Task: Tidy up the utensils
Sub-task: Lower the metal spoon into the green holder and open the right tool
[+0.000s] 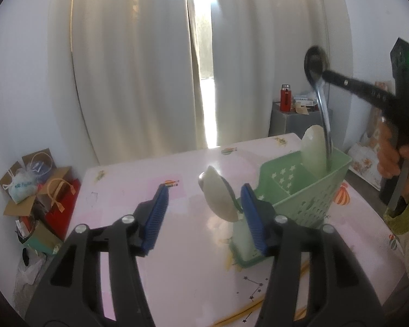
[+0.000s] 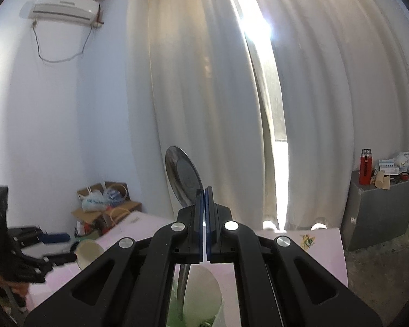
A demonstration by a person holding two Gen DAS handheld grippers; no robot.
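Note:
A green perforated utensil caddy (image 1: 308,190) stands on the pink table (image 1: 150,190). A pale rice paddle (image 1: 315,147) stands in its back compartment; another pale paddle (image 1: 220,196) leans in the near compartment. My left gripper (image 1: 204,215) is open, its right finger beside the caddy's near end. My right gripper (image 2: 204,201) is shut on a metal spoon (image 2: 184,179), bowl up, its handle (image 1: 324,125) reaching down into the caddy's back compartment. The right gripper also shows in the left wrist view (image 1: 349,84).
Curtains (image 1: 139,68) hang behind the table. Cardboard boxes and bags (image 1: 32,190) sit on the floor to the left. A grey cabinet (image 2: 379,207) with a red bottle (image 2: 366,170) stands at the right. A yellow cord (image 1: 248,308) lies near the table's front.

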